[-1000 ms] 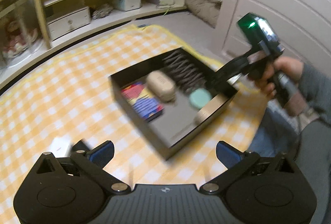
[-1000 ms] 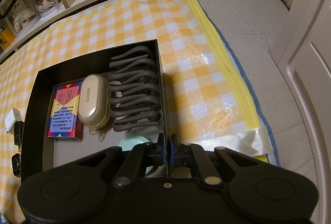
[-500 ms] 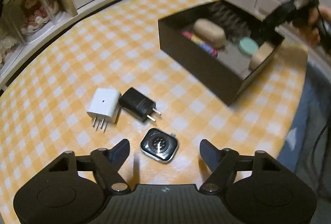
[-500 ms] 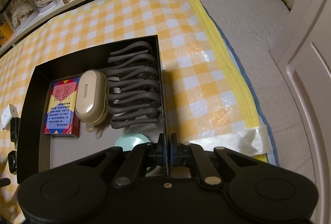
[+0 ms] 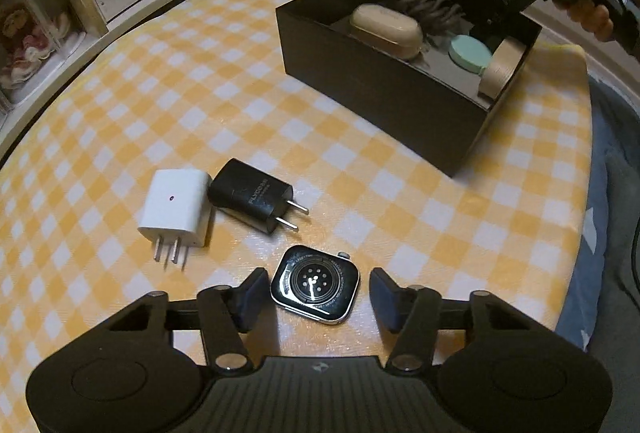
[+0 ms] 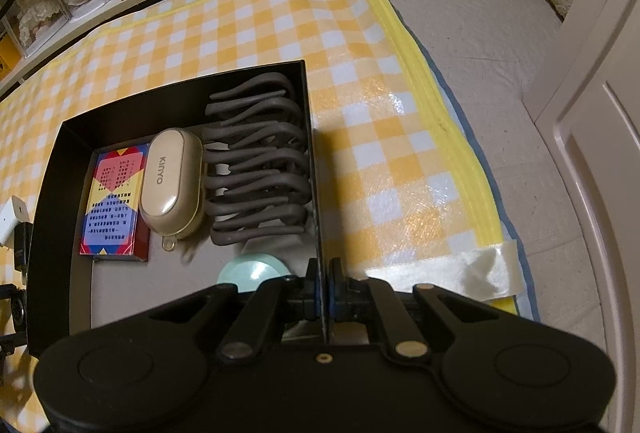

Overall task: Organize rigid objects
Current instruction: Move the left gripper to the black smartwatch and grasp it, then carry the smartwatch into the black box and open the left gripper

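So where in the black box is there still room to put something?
The black box has a bare grey patch at its near end, below the colourful card box and left of the mint disc. The far end is crowded: beige case and grey hooks fill it.

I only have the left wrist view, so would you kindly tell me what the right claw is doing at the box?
Observer: The right claw is shut on the box's side wall.
Operator: Thank you. Is anything lying beside the beige case that the near wall hides from me?
Observer: Yes, a colourful card box lies flat against the beige case.
Operator: What lies beyond the box on that side?
Observer: Tape holds down the checked cloth's corner.
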Tool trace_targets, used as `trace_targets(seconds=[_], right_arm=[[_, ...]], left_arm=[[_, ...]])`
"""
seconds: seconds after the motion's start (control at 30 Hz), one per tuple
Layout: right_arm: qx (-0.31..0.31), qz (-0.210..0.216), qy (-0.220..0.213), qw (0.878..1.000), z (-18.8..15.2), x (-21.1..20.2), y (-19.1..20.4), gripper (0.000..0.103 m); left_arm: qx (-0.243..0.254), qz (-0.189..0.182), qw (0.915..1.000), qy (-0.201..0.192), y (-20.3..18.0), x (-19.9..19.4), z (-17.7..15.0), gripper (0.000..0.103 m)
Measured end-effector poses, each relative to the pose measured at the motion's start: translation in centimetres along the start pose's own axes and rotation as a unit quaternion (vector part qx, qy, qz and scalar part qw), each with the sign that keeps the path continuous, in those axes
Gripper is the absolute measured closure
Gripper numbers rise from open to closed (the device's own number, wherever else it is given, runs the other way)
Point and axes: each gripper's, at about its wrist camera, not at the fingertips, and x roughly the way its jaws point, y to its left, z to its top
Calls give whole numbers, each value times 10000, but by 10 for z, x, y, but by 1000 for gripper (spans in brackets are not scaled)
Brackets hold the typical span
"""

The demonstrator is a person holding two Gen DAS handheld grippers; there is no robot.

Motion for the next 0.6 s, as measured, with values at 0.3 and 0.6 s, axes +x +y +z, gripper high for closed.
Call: trace_targets(seconds=[0.3,0.6], right_arm=[[1,-7,10,10000,0,-1,0,99],[2,12,16,10000,0,-1,-1,99]], left_arm=[[-31,199,9998,-80,-8,-9,4,52],[25,69,9949,-1008,-35,-42,42,52]])
